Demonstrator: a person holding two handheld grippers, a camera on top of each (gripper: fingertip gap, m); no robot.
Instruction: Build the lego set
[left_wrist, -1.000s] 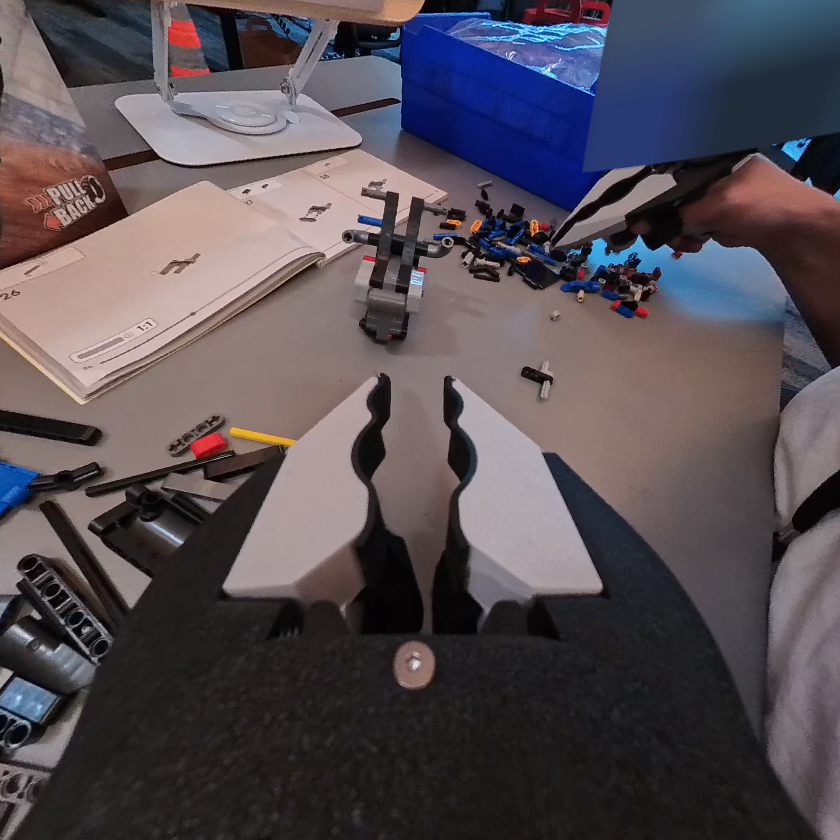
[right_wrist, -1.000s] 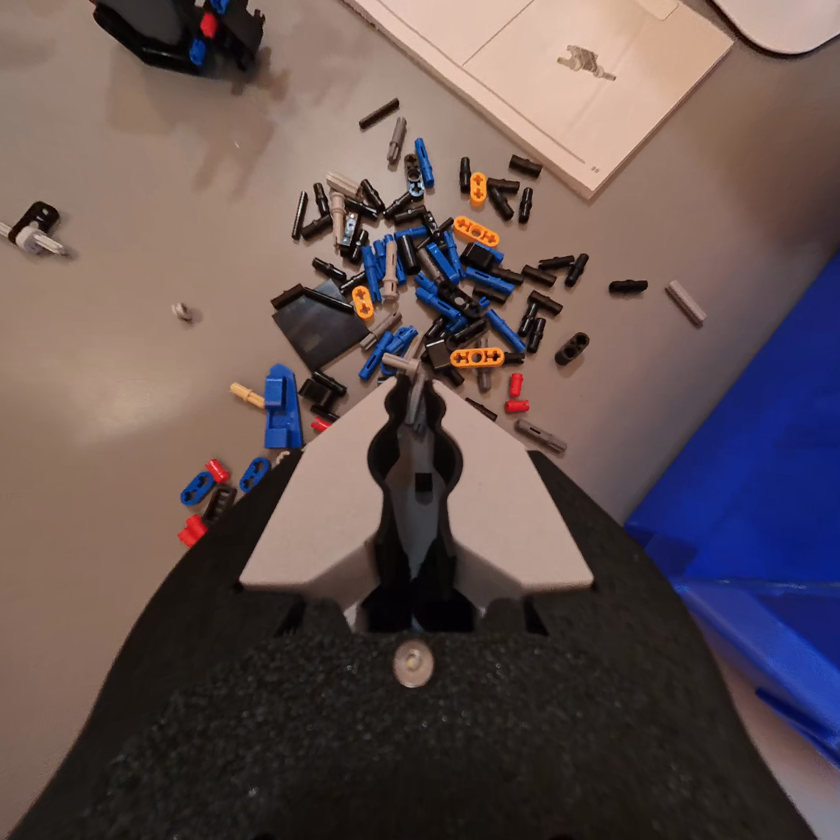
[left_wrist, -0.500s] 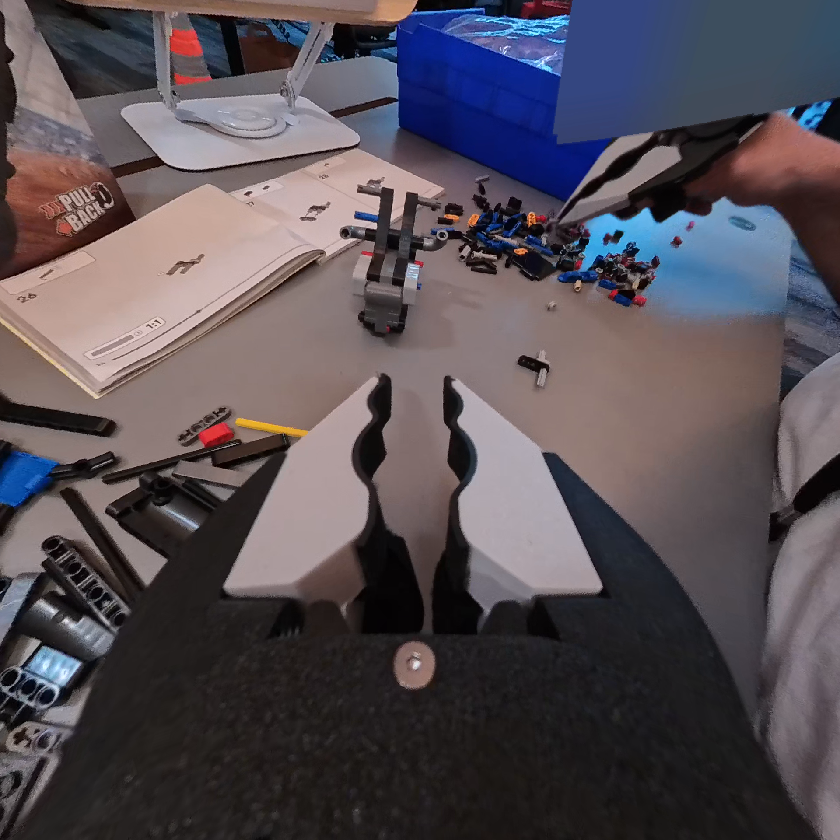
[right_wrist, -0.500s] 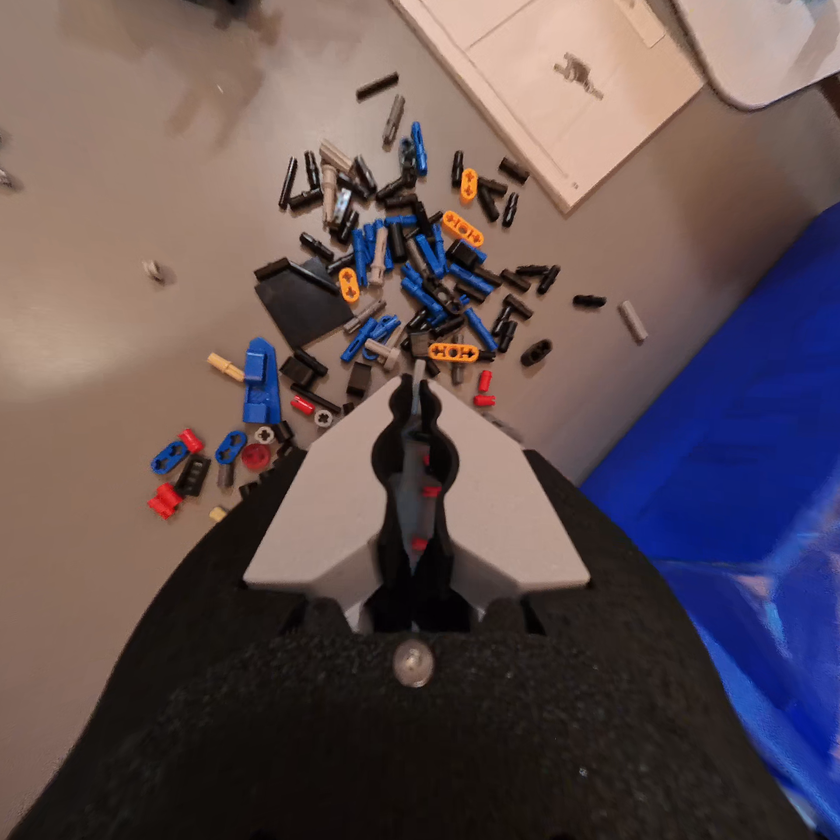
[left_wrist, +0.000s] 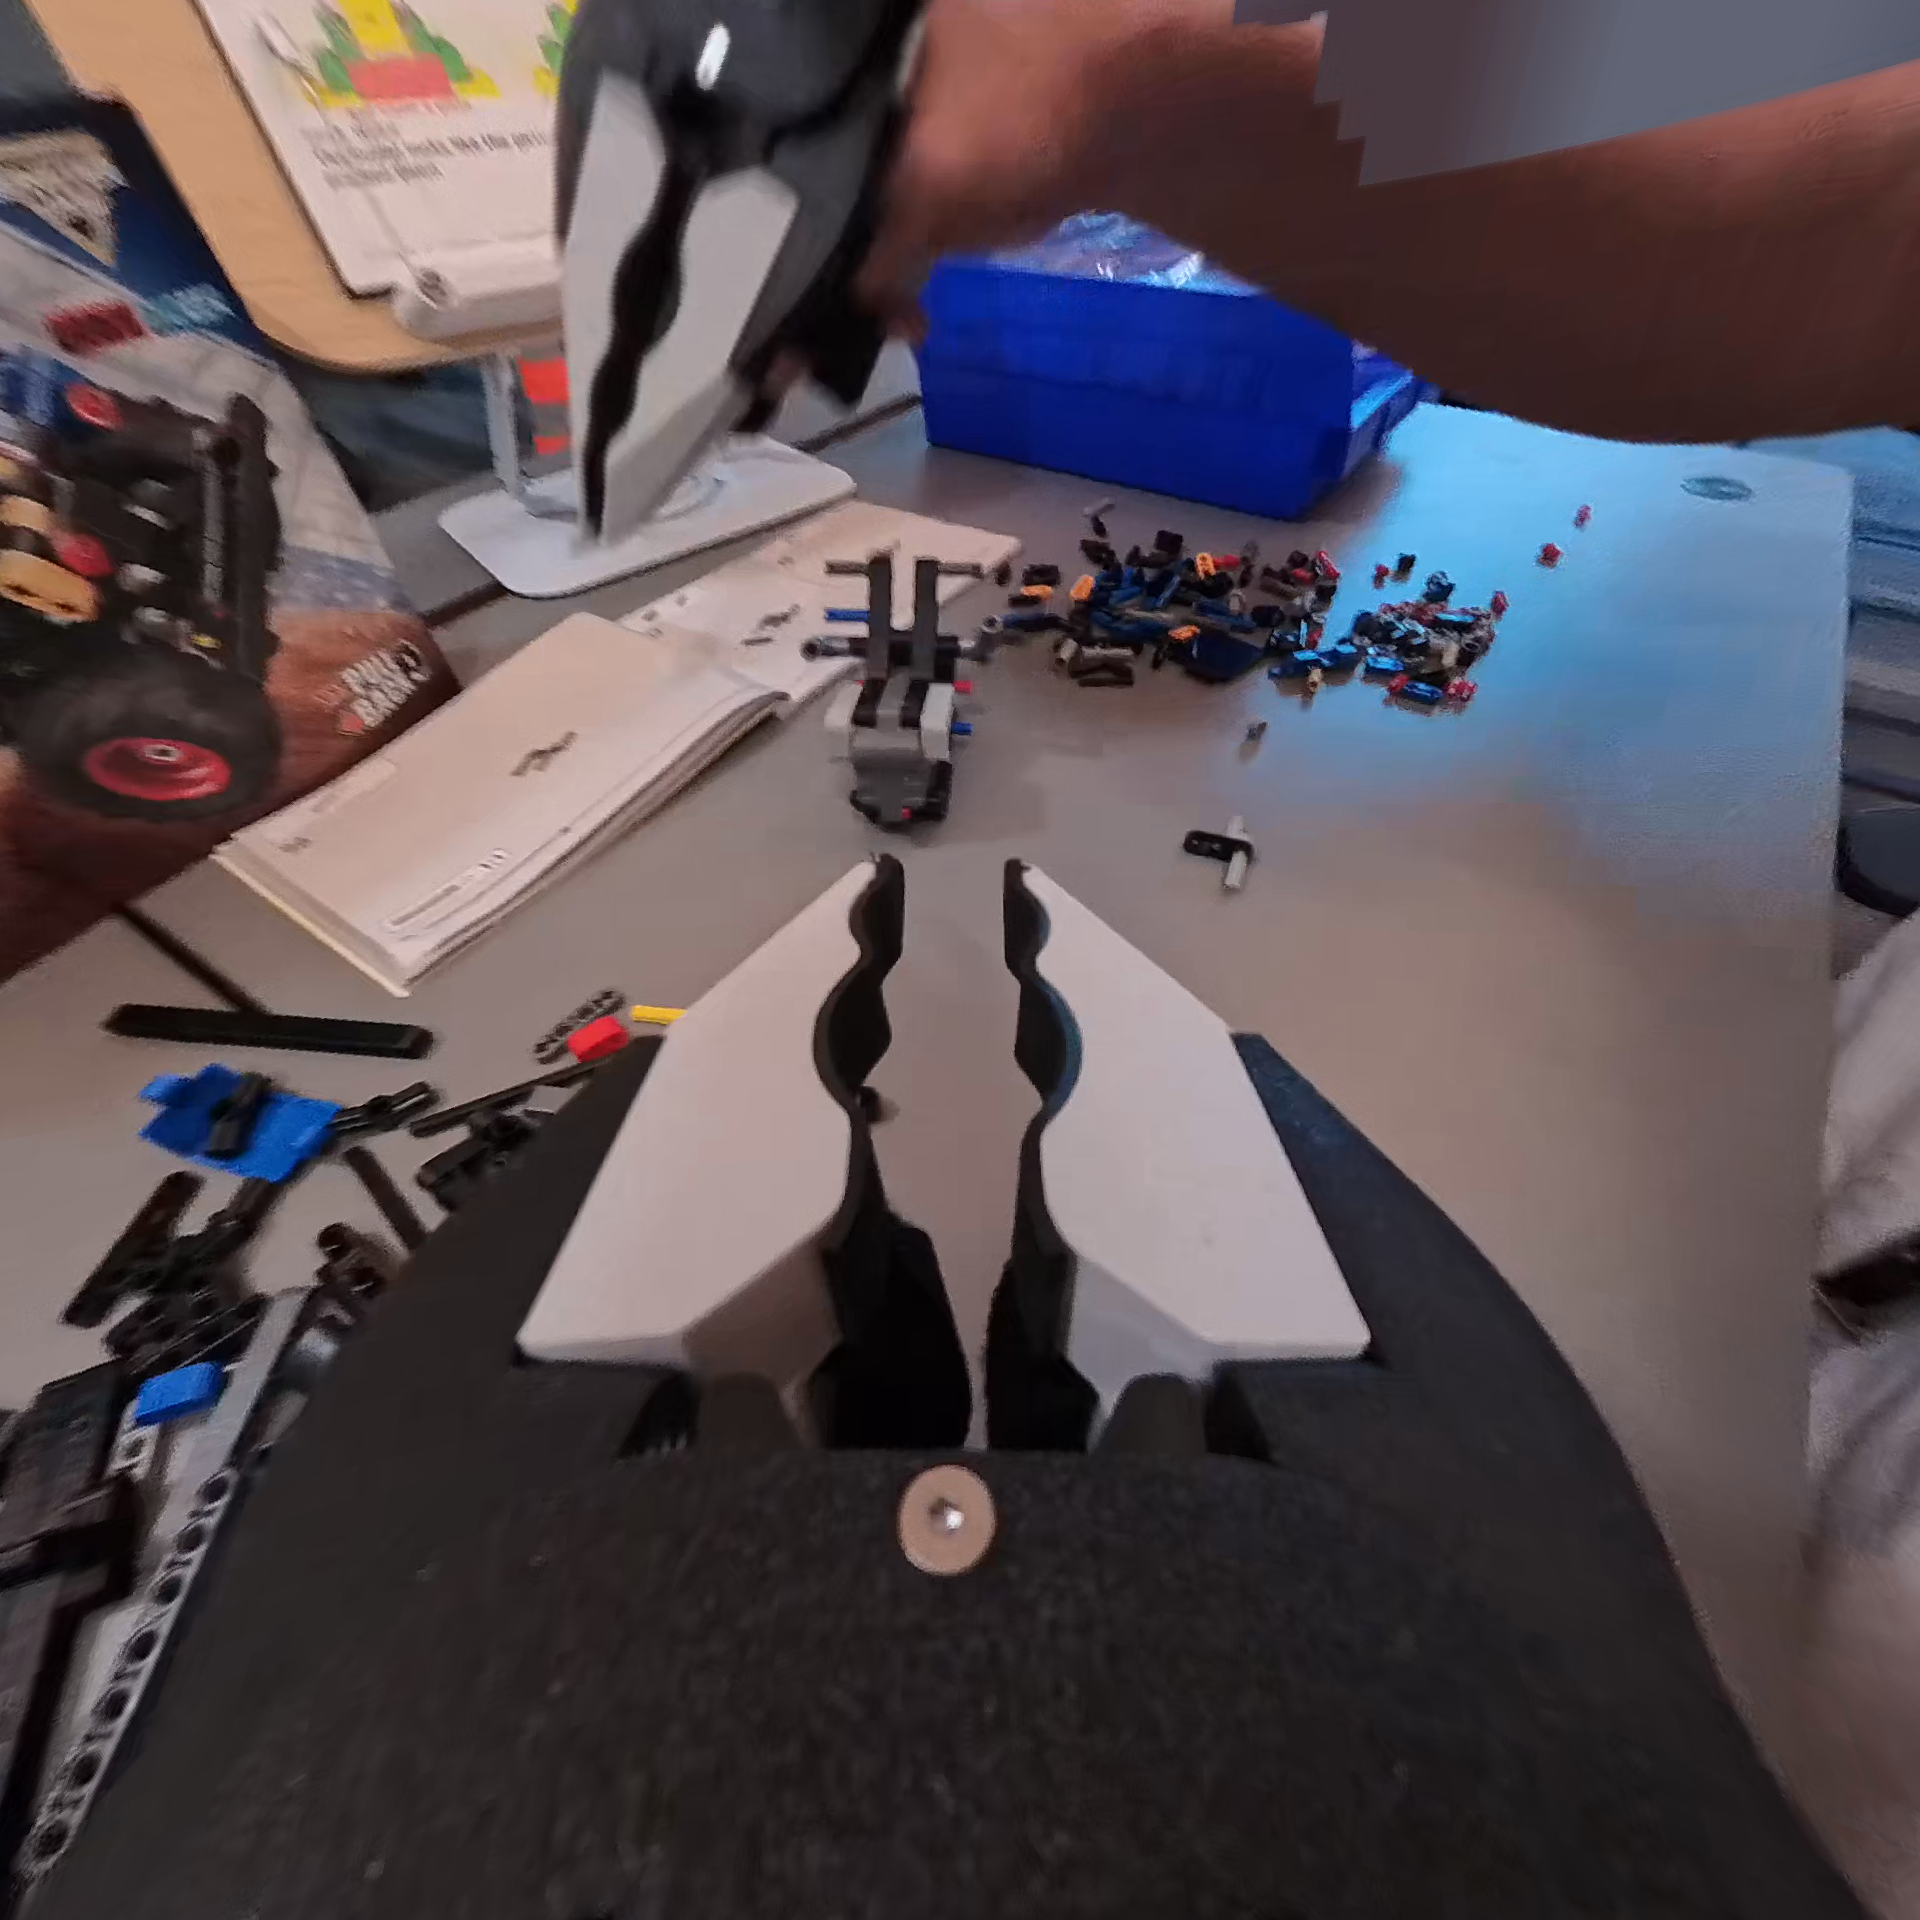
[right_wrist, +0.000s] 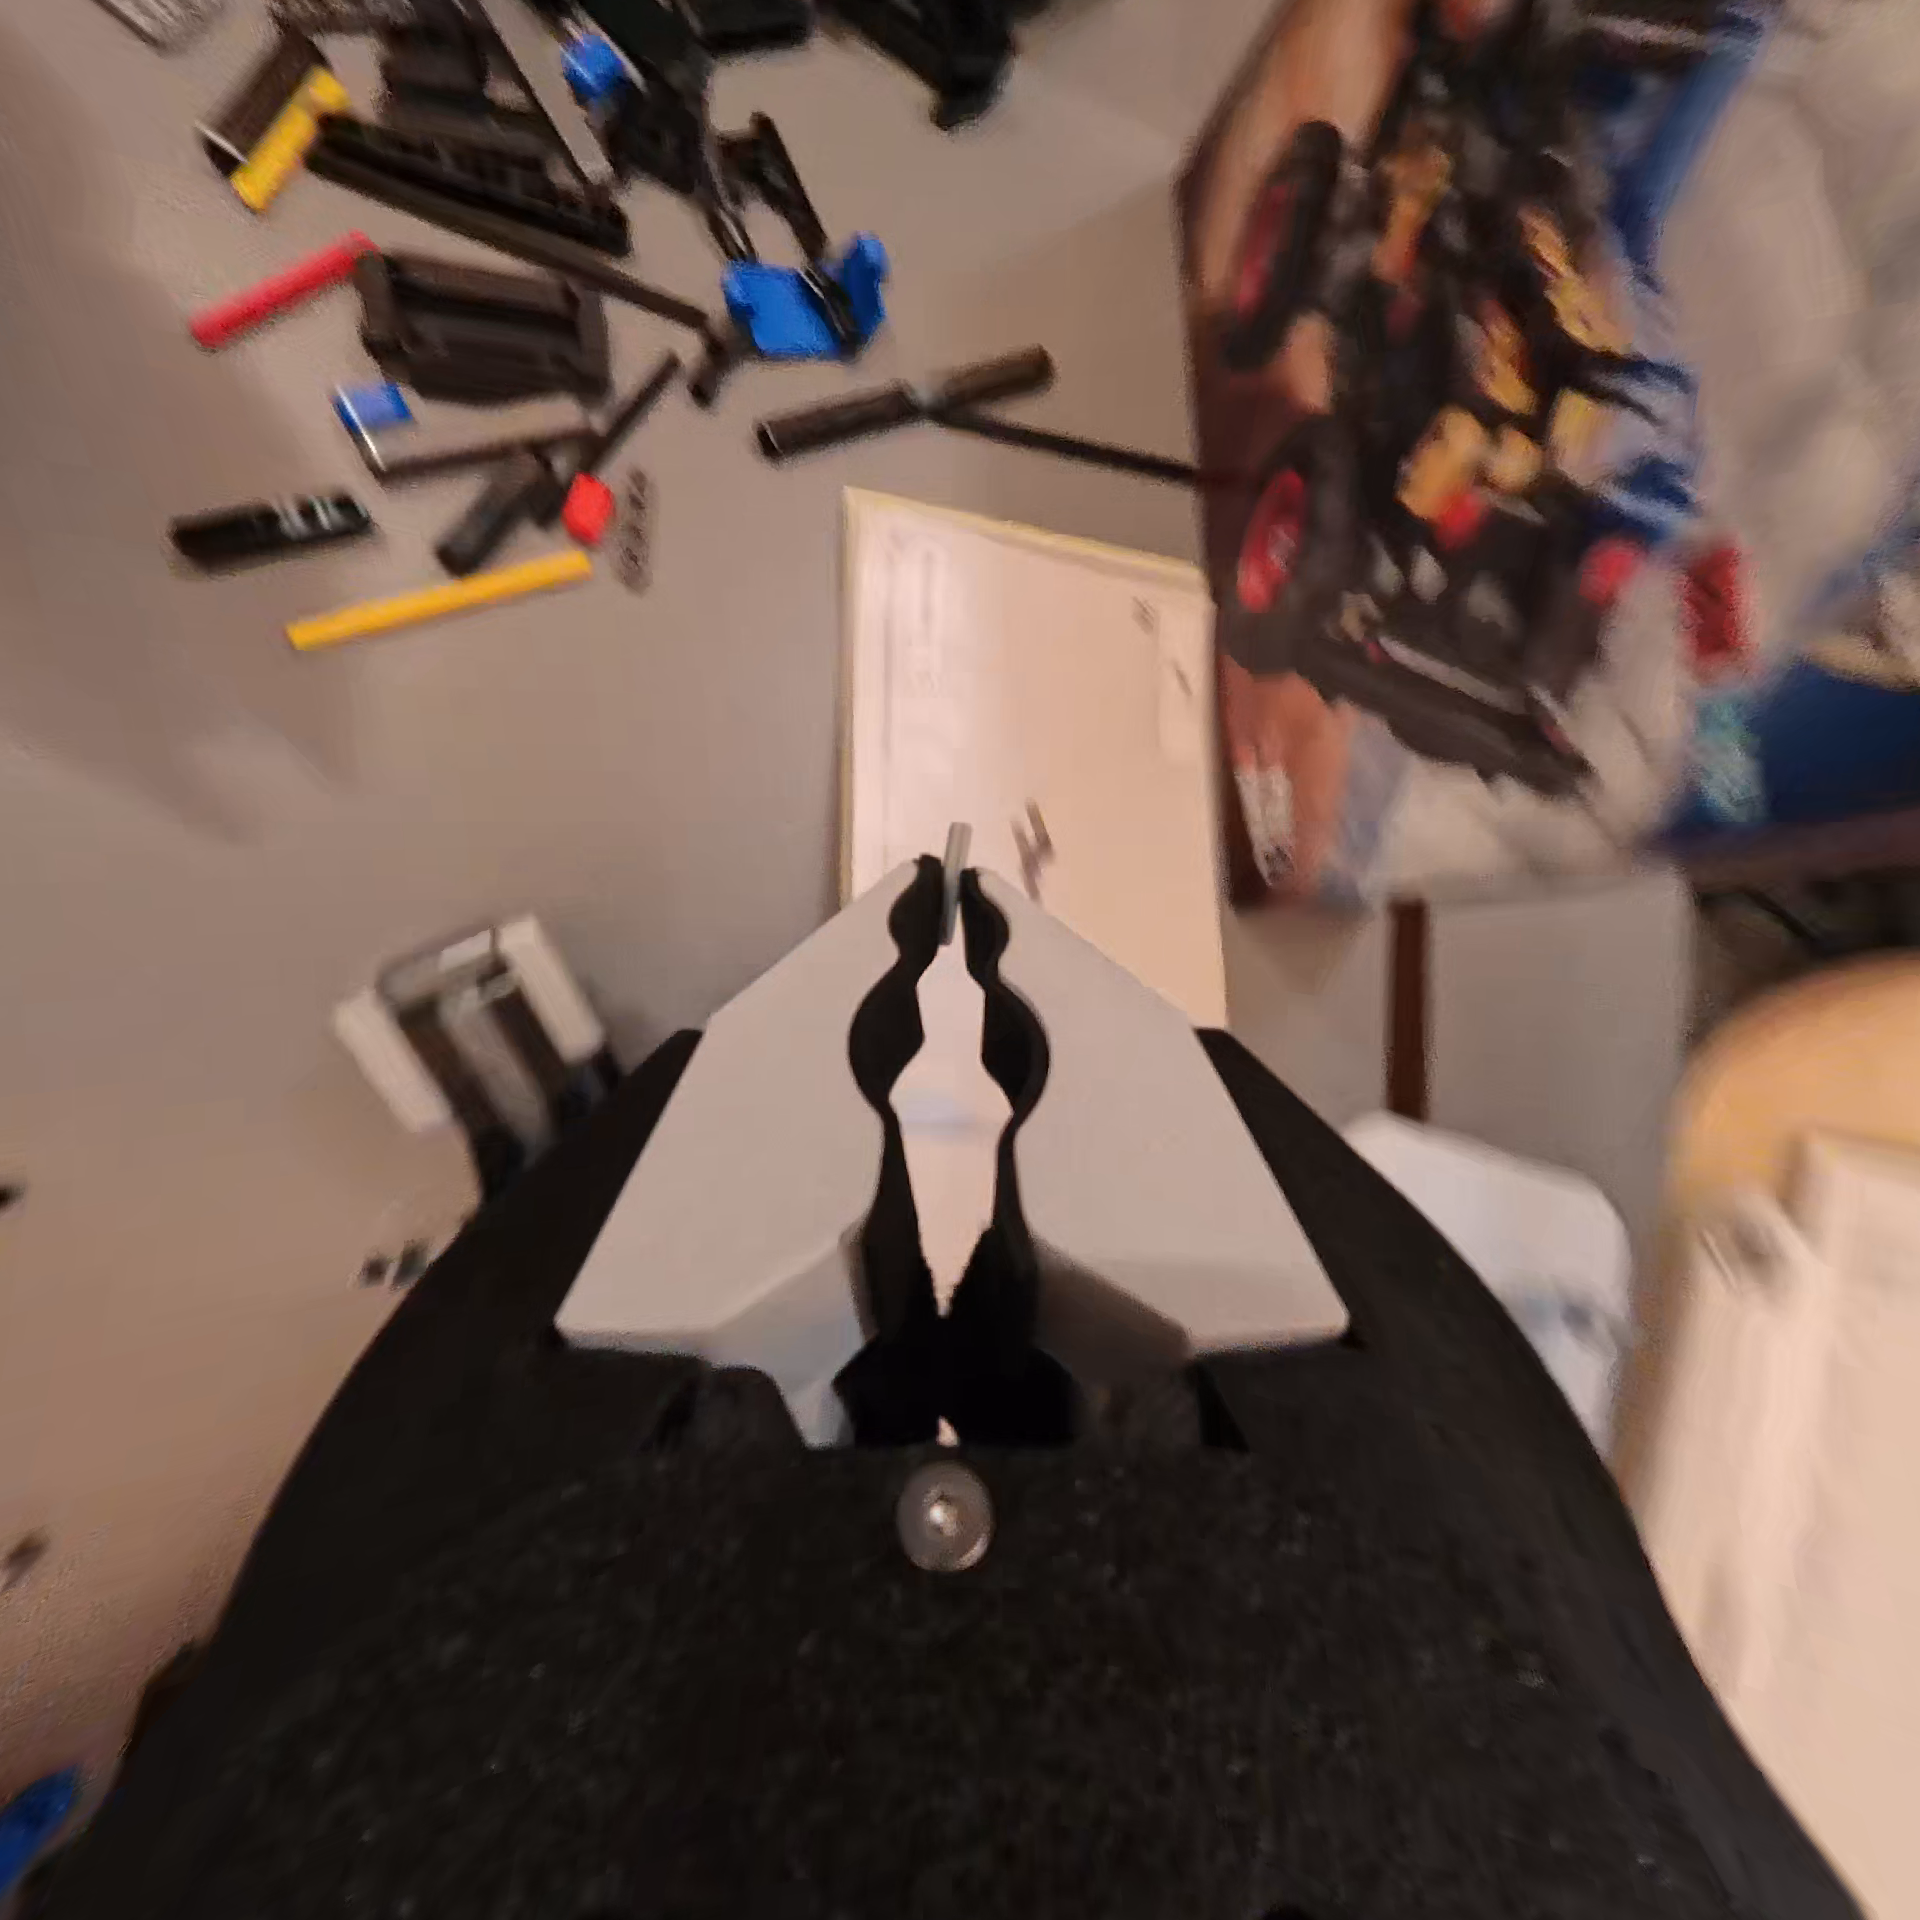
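Note:
The partly built grey and black lego model (left_wrist: 902, 717) stands on the grey table, ahead of my left gripper (left_wrist: 951, 878), which is open and empty above the table. My right gripper (right_wrist: 943, 883) is shut on a small grey pin (right_wrist: 954, 871) at its tips. It hangs high above the open instruction booklet (right_wrist: 1029, 717), and in the left wrist view it (left_wrist: 594, 520) points down at the far left. The model also shows blurred at the left of the right wrist view (right_wrist: 488, 1023). A pile of small blue, black and orange pieces (left_wrist: 1226, 623) lies to the model's right.
The lego box (left_wrist: 156, 613) stands at the left behind the booklet (left_wrist: 540, 769). Long black, yellow and blue parts (left_wrist: 260, 1122) lie at the near left. A blue bin (left_wrist: 1132, 405) and a white stand base (left_wrist: 655, 509) are at the back. A black and grey piece (left_wrist: 1221, 847) lies alone. Spacing between my two grippers at the tips: around 20 cm.
My right gripper has lifted away from the small-parts pile with a grey pin and swung left, over the booklet. My left gripper has pulled back and tilted up a little, still open.

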